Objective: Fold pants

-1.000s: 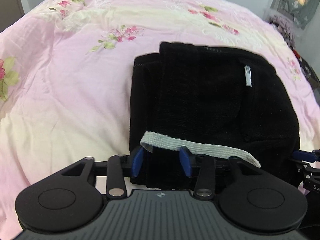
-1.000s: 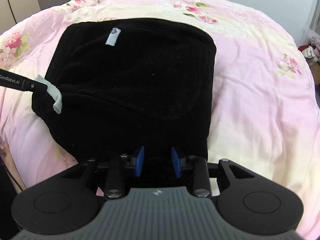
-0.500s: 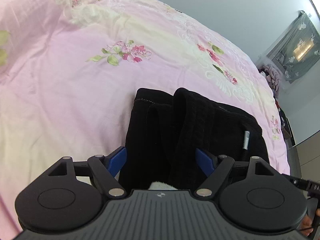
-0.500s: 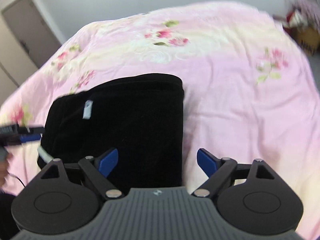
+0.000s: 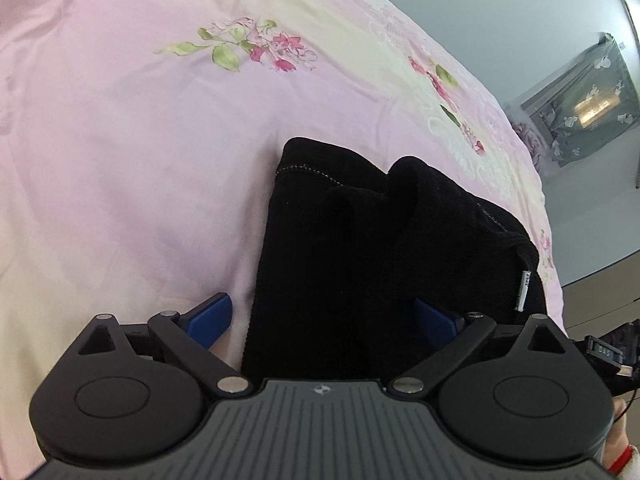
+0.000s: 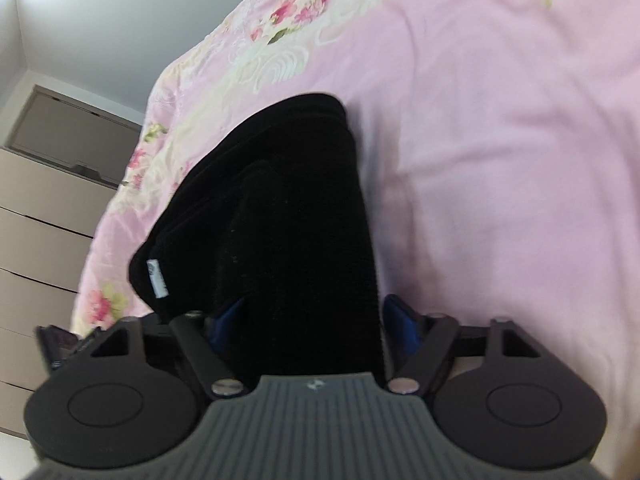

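The black pants (image 5: 360, 248) lie folded in a thick bundle on the pink floral bedspread (image 5: 132, 152). My left gripper (image 5: 324, 320) is open, its blue fingers astride the bundle's near left end. A small white label (image 5: 523, 290) shows on the pants' right edge. In the right wrist view the same pants (image 6: 296, 232) fill the middle, with the white label (image 6: 157, 280) at their left. My right gripper (image 6: 312, 322) is open, its blue fingers on either side of the bundle's near end. The grey waistband is hidden.
The bedspread (image 6: 500, 140) stretches wide to the right of the pants. A beige chest of drawers (image 6: 44, 216) stands beyond the bed's left side. A dark curtained window (image 5: 580, 108) is at the far right. The other gripper's body (image 5: 608, 346) shows at the right edge.
Both grippers let go of the pants' near edge and opened wide. Both tilted up and now straddle the folded bundle. The grey waistband has gone out of sight.
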